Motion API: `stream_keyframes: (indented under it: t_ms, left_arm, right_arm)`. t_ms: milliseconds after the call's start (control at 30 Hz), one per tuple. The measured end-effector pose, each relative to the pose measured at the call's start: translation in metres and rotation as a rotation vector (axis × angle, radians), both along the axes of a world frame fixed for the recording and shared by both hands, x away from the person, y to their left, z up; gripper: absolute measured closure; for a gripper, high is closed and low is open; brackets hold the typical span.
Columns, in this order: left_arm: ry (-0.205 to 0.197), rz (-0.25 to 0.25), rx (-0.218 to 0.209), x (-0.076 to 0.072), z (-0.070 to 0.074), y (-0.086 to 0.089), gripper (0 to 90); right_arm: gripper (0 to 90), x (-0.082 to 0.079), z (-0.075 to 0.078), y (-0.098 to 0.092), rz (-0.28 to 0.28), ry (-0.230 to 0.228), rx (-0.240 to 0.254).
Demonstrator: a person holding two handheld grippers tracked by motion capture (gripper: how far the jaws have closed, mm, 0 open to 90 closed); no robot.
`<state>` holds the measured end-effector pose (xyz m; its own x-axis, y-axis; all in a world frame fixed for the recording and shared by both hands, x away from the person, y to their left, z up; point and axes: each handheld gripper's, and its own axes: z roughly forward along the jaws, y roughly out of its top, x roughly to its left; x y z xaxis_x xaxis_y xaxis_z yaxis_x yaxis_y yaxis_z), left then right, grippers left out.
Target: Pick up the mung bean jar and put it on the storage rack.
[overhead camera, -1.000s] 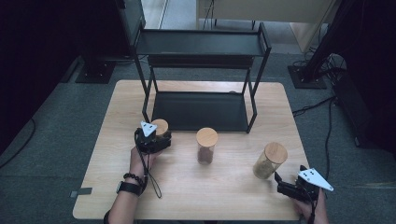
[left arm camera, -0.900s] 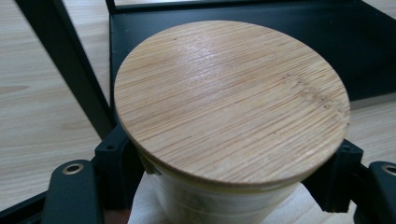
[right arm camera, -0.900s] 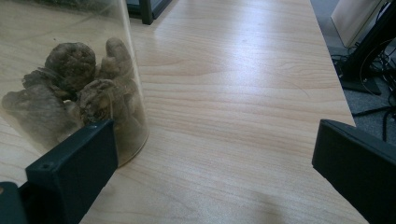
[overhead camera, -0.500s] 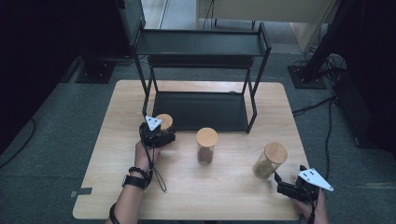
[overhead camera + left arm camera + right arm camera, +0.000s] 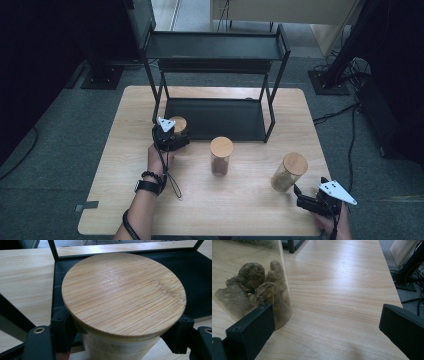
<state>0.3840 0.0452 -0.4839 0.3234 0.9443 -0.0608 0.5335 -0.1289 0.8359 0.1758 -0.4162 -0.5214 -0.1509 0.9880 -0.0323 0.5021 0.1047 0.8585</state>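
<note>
The left gripper (image 5: 170, 136) is clamping the bamboo-lidded jar (image 5: 123, 293) left of centre, at the shelf's (image 5: 215, 119) front edge, where the jar is perhaps risking a knock, while the right gripper (image 5: 311, 201) is gaping wide, lower right.

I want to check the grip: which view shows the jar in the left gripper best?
The left gripper view: the jar sits close up between both jaws. The high view shows its lid beside the left gripper.
</note>
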Motion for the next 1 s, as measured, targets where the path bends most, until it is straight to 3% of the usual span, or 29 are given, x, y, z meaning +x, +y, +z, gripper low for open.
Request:
stream_keyframes:
  t_ms: [600,1000]
  left_arm:
    - [0.018,0.019,0.02,0.026,-0.005,-0.014,25.4]
    - [0.017,0.03,0.029,0.036,-0.006,-0.017,25.4]
  right_arm:
    - [0.2,0.0,0.0,0.0,0.003,0.003,0.001]
    - [0.2,0.0,0.0,0.0,0.003,0.003,0.002]
